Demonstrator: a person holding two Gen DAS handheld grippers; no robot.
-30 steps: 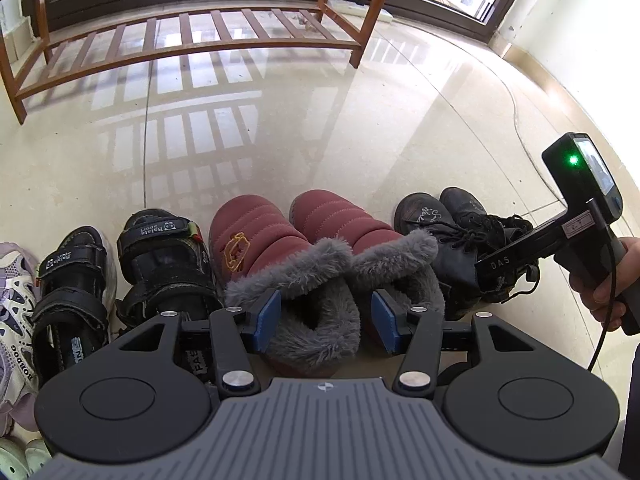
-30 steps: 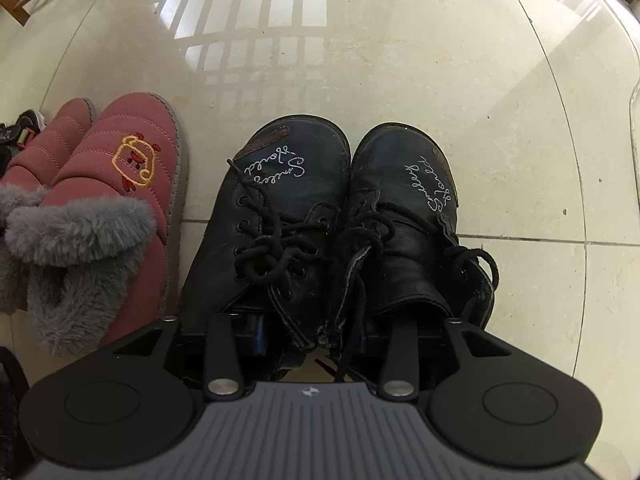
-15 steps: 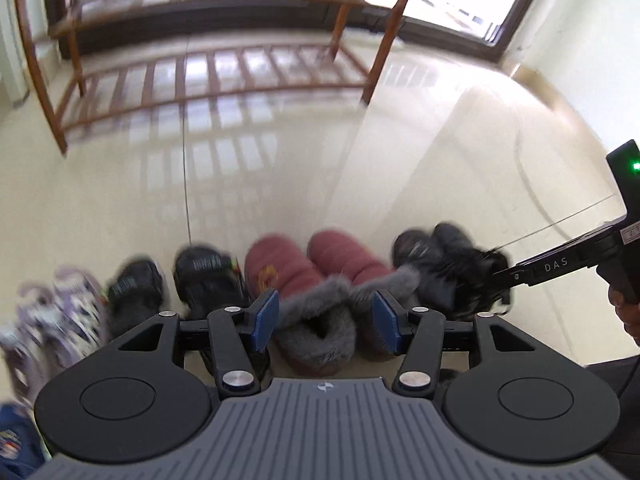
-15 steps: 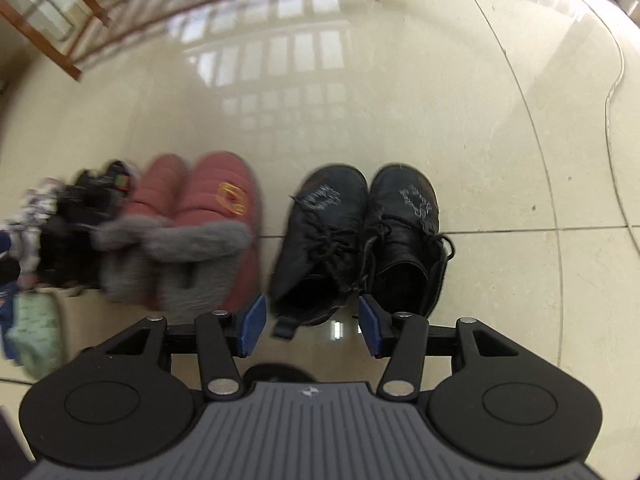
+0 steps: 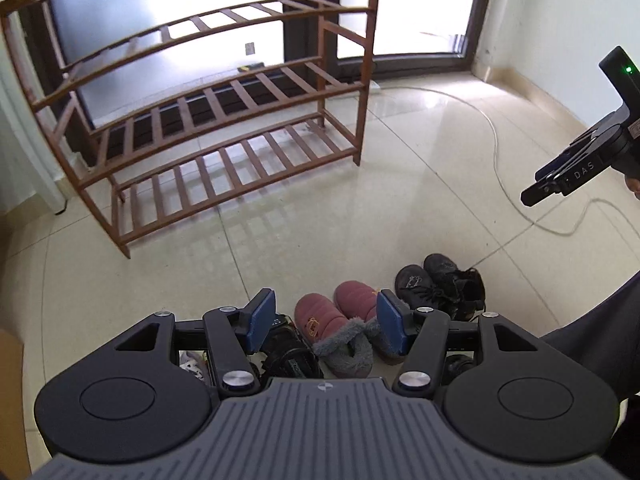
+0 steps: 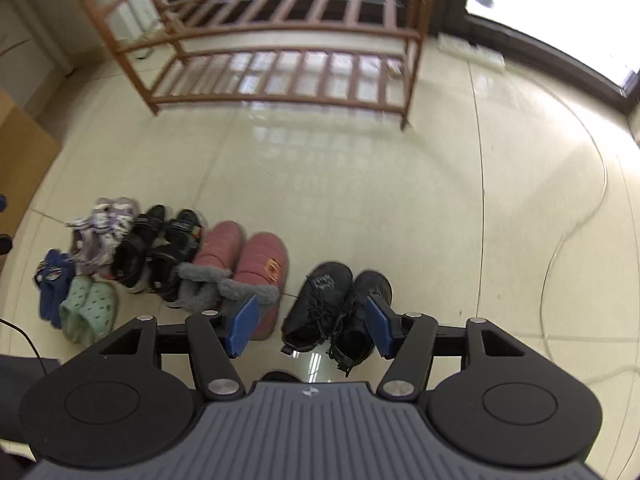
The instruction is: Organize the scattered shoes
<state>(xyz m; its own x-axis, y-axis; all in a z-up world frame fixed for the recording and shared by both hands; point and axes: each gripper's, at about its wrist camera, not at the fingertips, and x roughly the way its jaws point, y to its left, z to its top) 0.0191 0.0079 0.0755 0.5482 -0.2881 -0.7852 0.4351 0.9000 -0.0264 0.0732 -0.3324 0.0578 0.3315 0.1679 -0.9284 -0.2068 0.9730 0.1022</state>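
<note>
Both tools have risen well clear of the floor [image 6: 400, 208] since a second ago, and the wooden rack [image 5: 224, 128] now fills the view ahead. Wide bare tile lies between rack and shoes. The left tool [image 5: 326, 322] is opening, released, above the red slippers [image 5: 340, 328]. The right tool [image 6: 307, 324] is opening, nothing between its pads, over the black boots [image 6: 336, 304] in the row.

Black boots [image 6: 338, 312], maroon grey-furred slippers [image 6: 244, 268], mint clogs [image 6: 86, 308] — brown slatted rack [image 6: 280, 52].

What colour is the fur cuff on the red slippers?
Grey; the fur cuff shows best in the left wrist view.
</note>
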